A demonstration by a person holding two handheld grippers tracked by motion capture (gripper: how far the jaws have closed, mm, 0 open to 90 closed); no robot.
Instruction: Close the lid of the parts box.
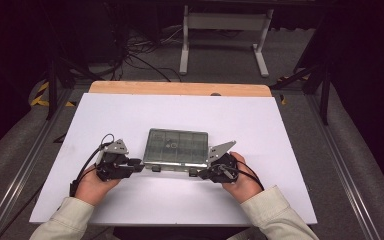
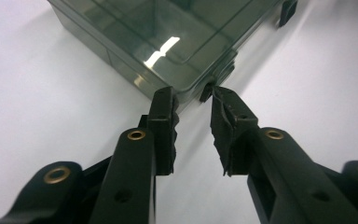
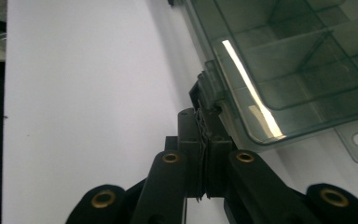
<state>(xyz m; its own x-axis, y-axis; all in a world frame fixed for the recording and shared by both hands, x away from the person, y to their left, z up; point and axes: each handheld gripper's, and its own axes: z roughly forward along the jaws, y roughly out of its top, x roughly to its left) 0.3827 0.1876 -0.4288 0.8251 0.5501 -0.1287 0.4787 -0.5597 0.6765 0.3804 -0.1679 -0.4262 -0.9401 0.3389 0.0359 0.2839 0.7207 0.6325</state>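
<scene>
Box: clear smoky plastic organiser case [image 1: 175, 148], lid down, flat on white table board [image 1: 180, 107], near the person's edge, between both grippers.
L tongs: left gripper [image 2: 193, 105] jaws spread a bit, tips right at the box's near corner by a dark latch [image 2: 207, 92]; nothing pinched, pads not pressing.
R tongs: right gripper [image 3: 204, 126] jaws pressed together, tips up against the front latch tab [image 3: 208, 91] on the box edge; can't tell if a thin bit of tab is nipped betw. them or just touched.
Hands: left hand [image 1: 92, 187] and right hand [image 1: 240, 182] low at the front, one per side of the box.
Handling (judged): hard, stiff shell, prob. light as compartments [image 3: 303, 42] look mostly empty; smooth glossy lid = slippery for pads, will skate on the board if pushed from one side only.
Where to grip (judged): the small dark latches on the front edge, or the lid lip at the corners; flat lid gives no purchase. Latches likely snap, so brace the box w/ the other gripper.
Fragile?: thin hinges and tabs could crack if twisted.
Hard to see: a small ring-like item [image 1: 172, 145] inside, too tiny to name; whether latches are locked or freed; far side and hinge line of the box; box cut off in both gripper views.
</scene>
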